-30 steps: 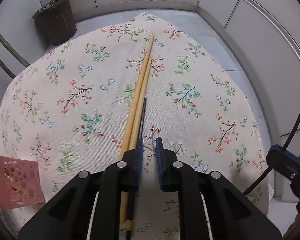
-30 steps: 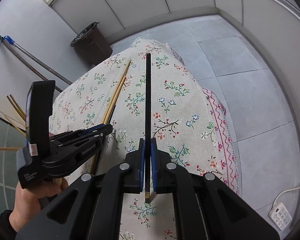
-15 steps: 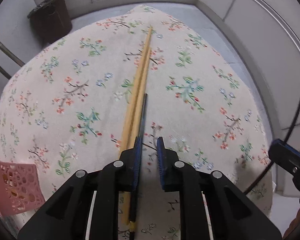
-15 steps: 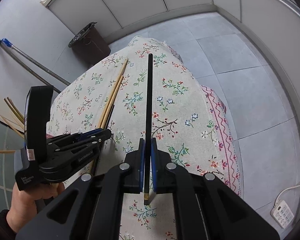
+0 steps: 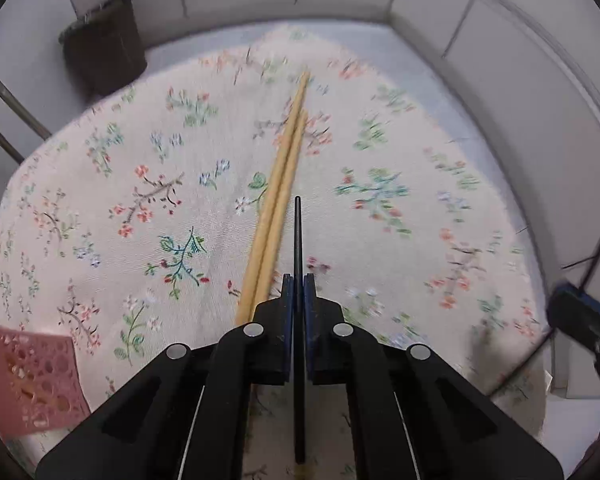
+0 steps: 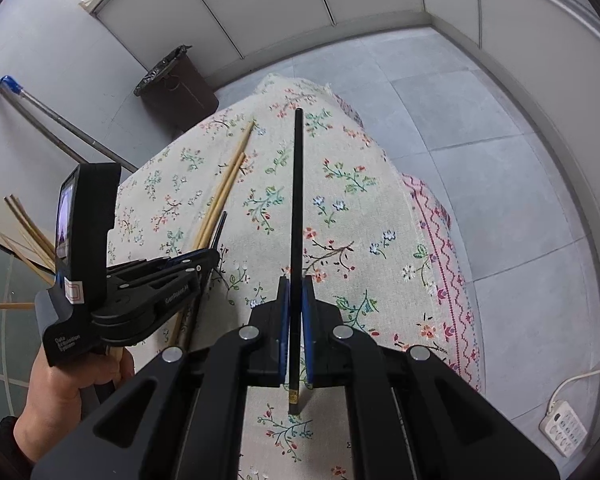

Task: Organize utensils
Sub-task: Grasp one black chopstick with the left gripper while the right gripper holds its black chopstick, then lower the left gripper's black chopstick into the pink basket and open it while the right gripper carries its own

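Note:
Two wooden chopsticks (image 5: pixel 284 168) lie side by side on the floral tablecloth (image 5: pixel 140 200); they also show in the right wrist view (image 6: pixel 228 184). My left gripper (image 5: pixel 298 280) is shut on a black chopstick (image 5: pixel 297 236) just right of the wooden pair; this gripper also shows in the right wrist view (image 6: pixel 214 254). My right gripper (image 6: pixel 296 280) is shut on a second black chopstick (image 6: pixel 297 192) and holds it above the cloth, pointing away from me.
A pink perforated basket (image 5: pixel 28 380) sits at the table's left near edge. A dark waste bin (image 6: pixel 176 84) stands on the floor beyond the table. A power strip (image 6: pixel 566 428) lies on the floor to the right. More wooden sticks (image 6: pixel 28 236) lie at far left.
My left gripper has closed on the black chopstick that lay beside the wooden pair and shifted it slightly right. My right gripper holds its chopstick as before.

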